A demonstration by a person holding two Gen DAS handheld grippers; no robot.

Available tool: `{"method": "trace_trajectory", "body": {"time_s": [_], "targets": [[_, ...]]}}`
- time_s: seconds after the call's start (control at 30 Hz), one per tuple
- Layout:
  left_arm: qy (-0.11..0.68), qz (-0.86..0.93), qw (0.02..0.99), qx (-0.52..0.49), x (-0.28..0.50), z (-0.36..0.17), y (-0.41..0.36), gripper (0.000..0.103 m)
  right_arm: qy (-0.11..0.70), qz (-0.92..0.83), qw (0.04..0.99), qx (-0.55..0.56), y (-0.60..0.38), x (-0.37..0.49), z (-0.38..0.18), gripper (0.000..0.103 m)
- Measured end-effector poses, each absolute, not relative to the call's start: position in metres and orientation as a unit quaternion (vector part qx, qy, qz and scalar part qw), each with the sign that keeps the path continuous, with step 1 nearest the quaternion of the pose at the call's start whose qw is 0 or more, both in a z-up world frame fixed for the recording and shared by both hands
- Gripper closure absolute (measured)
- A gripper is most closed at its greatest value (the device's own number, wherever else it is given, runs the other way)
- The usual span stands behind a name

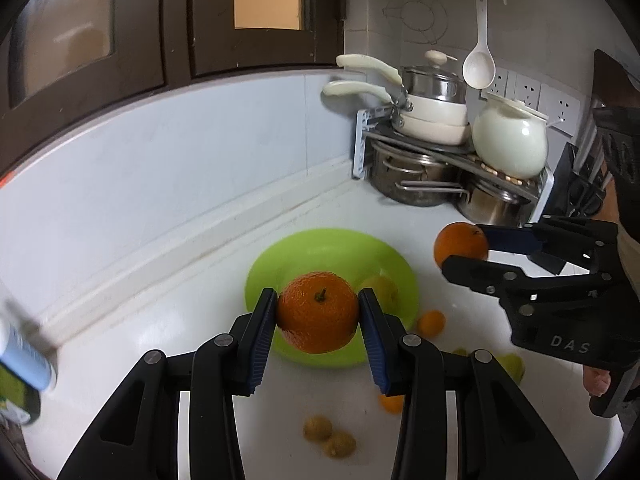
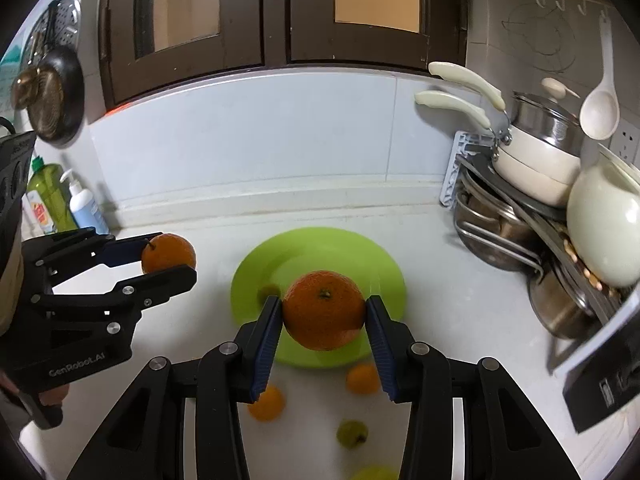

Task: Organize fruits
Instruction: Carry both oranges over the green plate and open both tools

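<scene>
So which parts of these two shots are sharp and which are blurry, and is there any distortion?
Left wrist view: the held orange and the fingers are sharp; the green plate and loose fruit on the counter are smeared. Right wrist view: its orange is crisp, the plate soft-edged. Both views: fisheye bends the counter edge and cabinets, with dark corners.

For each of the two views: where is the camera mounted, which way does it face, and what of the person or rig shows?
Left wrist: sits on the left claw, facing down at the green plate; it grips an orange; right claw at right.
Right wrist: on the right claw, same downward angle, gripping another orange; left claw at left.
Shared: plate, pot rack, loose fruit.
</scene>
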State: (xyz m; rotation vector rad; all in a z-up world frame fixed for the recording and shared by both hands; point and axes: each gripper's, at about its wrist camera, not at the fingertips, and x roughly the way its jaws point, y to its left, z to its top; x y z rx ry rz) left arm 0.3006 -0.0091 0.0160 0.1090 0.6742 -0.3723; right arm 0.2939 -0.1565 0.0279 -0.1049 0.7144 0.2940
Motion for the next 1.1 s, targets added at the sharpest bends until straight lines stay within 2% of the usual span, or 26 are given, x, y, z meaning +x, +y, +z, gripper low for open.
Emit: {"method": "trace_trajectory", "body": {"time_s": [0.5,1.1], "targets": [[0.361,-0.183,0.913,0.058,0.375,0.007,-0.025,0.062,0.375,0.163,0.911,-0.061,-0.156,0.375,0.023,0.060],[0.431,-0.183,0.881,0.070,0.452,-0.050,-0.036,0.062,0.441,0.183,0.875,-0.074,-0.150,0.448,-0.032,0.060]]}}
